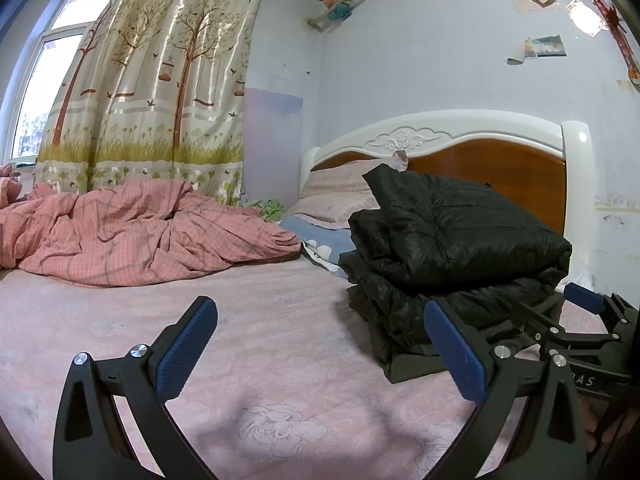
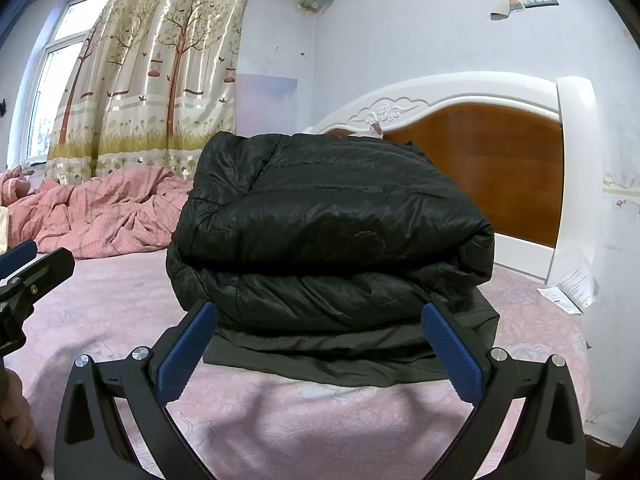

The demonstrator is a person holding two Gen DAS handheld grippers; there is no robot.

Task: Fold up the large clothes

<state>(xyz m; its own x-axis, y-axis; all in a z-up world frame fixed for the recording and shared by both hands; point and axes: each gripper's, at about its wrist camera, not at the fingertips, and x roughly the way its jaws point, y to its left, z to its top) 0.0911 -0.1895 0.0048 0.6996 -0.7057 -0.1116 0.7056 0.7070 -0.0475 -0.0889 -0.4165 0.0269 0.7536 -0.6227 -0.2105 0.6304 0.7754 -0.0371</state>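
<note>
My right gripper (image 2: 320, 344), fingers wide apart and empty, faces the folded black jacket (image 2: 332, 232) at frame centre; my left gripper (image 1: 320, 348), equally spread, sits farther off.

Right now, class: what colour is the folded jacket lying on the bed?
Black, with a slight sheen. The folded jacket shows best in the right wrist view.

Folded black jacket (image 1: 452, 248) on bed (image 1: 280, 320)
</note>
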